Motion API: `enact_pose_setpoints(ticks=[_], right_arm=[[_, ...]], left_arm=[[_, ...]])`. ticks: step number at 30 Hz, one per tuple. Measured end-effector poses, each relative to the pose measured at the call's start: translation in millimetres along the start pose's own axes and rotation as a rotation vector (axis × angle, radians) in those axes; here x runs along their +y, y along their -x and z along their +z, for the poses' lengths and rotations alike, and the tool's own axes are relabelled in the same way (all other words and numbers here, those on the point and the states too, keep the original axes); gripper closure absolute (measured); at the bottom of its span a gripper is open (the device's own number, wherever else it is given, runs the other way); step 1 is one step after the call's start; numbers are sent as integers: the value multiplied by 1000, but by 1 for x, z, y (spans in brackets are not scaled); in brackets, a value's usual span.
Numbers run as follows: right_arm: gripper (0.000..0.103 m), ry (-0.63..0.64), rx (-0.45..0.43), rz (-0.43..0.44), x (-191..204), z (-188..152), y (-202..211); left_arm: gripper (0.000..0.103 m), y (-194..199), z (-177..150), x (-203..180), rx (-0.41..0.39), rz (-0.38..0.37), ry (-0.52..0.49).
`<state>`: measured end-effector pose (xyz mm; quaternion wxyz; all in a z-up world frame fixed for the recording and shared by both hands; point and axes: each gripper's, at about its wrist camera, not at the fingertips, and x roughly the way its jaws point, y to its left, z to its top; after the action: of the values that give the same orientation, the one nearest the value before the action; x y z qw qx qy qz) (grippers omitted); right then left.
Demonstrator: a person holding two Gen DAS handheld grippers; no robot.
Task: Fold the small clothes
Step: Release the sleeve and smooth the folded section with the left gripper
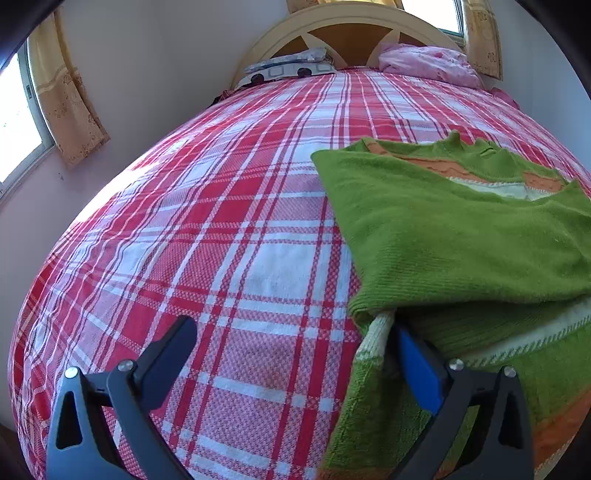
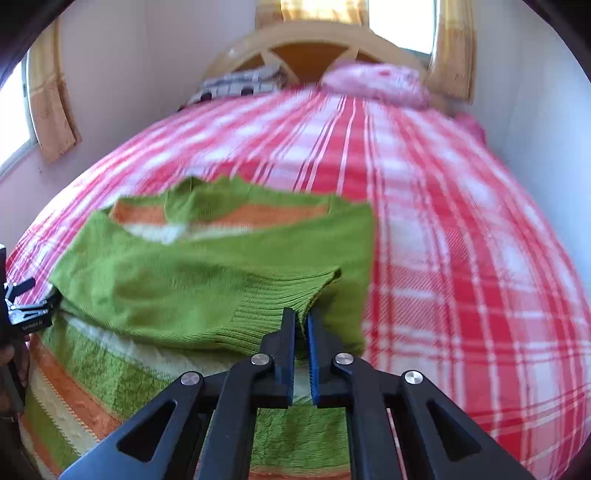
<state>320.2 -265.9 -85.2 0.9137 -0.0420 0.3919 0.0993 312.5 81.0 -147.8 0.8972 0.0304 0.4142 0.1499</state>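
A small green sweater (image 1: pixel 443 229) with orange and white stripes lies on the red-and-white plaid bed sheet (image 1: pixel 240 258), its sleeves folded across the body. In the left wrist view my left gripper (image 1: pixel 291 336) stands wide open at the sweater's left edge. Its blue-padded right finger (image 1: pixel 417 369) is tucked under the folded sleeve's corner, while the left finger hovers over bare sheet. In the right wrist view my right gripper (image 2: pixel 301 321) is shut on the ribbed cuff (image 2: pixel 280 295) of the sweater (image 2: pixel 177 280) sleeve. Part of the left gripper (image 2: pixel 22 306) shows at the left edge.
The bed fills both views. A cream headboard (image 1: pixel 343 22), a patterned pillow (image 1: pixel 288 66) and a pink bundle (image 1: pixel 428 62) sit at its far end. Walls with curtained windows (image 1: pixel 62 99) close in on the left and right. A person's hand (image 2: pixel 11 365) shows at the left edge.
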Motion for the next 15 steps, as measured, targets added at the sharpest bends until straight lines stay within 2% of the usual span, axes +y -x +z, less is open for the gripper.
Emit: enact_pose_setpoints(ticks=[2,5,7,10,12,13,14,15], right_arm=[[99,3,-10,-23,-5,1,4],[99,-14,31,-39,-13,-4,-6],[99,-9,77,-13,-15,-10,-19],[95,-18,66,6,-15,-13,-17],[82,-34,62,5,-15,-12,-11],[66,-36,54,-3,-14,-10,-8],[56,-31,39,-17,-11,-7,-2],[56,-24,24,-19,-8,-4,2]], left_arm=[[0,0,0,0,0,2,-2],[0,-1,0,-1,0,4,-6],[0,0,0,-1,1,3,-5],[0,-1,0,-2,2,-1,-2],[0,0,-1,-1,2,-7,5],[0,1,-1,-1,1,-10,7],[0,2,-2,0,-1,-16,10],[0,6,-3,3,-3,-23,20]])
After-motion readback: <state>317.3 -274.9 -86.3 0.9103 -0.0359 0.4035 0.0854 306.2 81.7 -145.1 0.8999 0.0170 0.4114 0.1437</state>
